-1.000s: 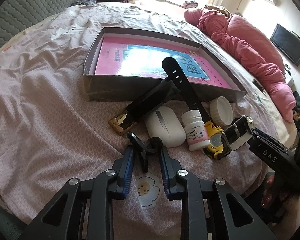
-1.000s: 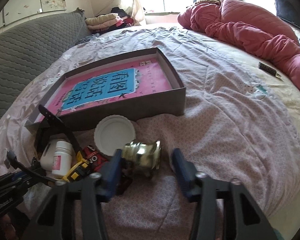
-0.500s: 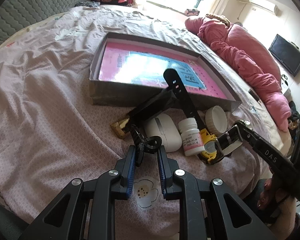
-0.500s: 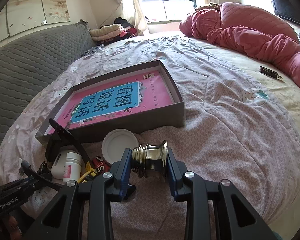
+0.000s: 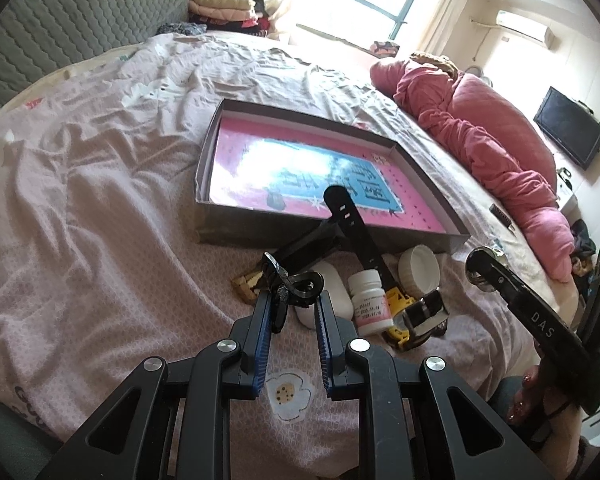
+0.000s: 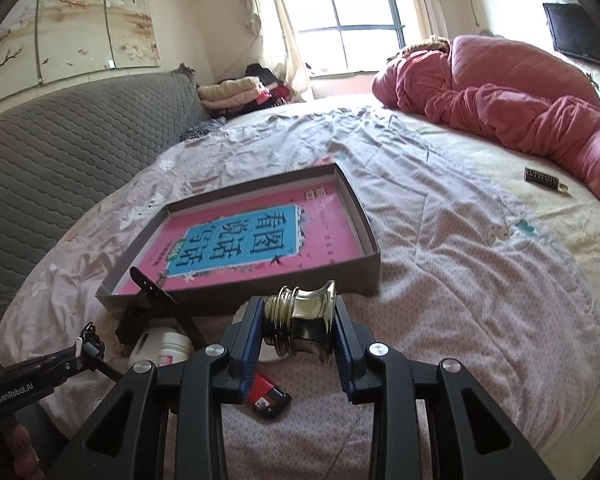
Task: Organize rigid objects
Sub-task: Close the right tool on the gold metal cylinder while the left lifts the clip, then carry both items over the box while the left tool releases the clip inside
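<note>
Holding, left to right: left gripper (image 5: pixel 294 300) pinching a black metal clip (image 5: pixel 296 286), right gripper (image 6: pixel 298 328) clamped on a brass fitting (image 6: pixel 302 322), both short of the grey box (image 6: pixel 364 268); smooth, curved brass risks slipping from the pads.

The left hand-held gripper (image 5: pixel 293 300) angles downward, its blue-padded jaws clamped on a small black metal clip (image 5: pixel 296 285). The right hand-held gripper (image 6: pixel 300 324) also tilts down, jaws pinching a shiny brass fitting (image 6: pixel 304 316).
</note>
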A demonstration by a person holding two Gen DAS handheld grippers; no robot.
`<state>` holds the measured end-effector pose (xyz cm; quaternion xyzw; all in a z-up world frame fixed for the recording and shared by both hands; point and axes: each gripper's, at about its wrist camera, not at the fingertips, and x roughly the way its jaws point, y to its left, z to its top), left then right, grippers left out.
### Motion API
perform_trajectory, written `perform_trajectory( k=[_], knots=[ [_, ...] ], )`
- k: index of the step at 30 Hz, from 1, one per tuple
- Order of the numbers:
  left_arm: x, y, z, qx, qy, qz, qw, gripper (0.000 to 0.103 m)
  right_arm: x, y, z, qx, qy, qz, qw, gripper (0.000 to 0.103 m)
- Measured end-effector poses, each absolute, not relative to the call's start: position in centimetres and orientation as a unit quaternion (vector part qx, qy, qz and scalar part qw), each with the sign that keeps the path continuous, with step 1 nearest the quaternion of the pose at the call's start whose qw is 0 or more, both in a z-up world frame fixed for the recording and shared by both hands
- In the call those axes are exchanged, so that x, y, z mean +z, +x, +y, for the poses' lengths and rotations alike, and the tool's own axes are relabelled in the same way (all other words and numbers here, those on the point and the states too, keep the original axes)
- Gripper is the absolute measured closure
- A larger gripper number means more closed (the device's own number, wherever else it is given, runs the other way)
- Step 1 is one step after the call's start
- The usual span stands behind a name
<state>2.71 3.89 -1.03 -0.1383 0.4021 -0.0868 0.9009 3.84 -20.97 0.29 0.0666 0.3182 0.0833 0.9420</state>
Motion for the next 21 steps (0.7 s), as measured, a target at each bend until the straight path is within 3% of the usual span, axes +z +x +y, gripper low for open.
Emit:
perform_trajectory(
  k=[21],
  knots=[
    [0.4, 7.3, 5.4, -0.048, -0.137, 0.363, 0.92, 0.082, 0.7, 6.4, -20.9, 0.072, 0.028, 0.282, 0.956, 0.07]
  ],
)
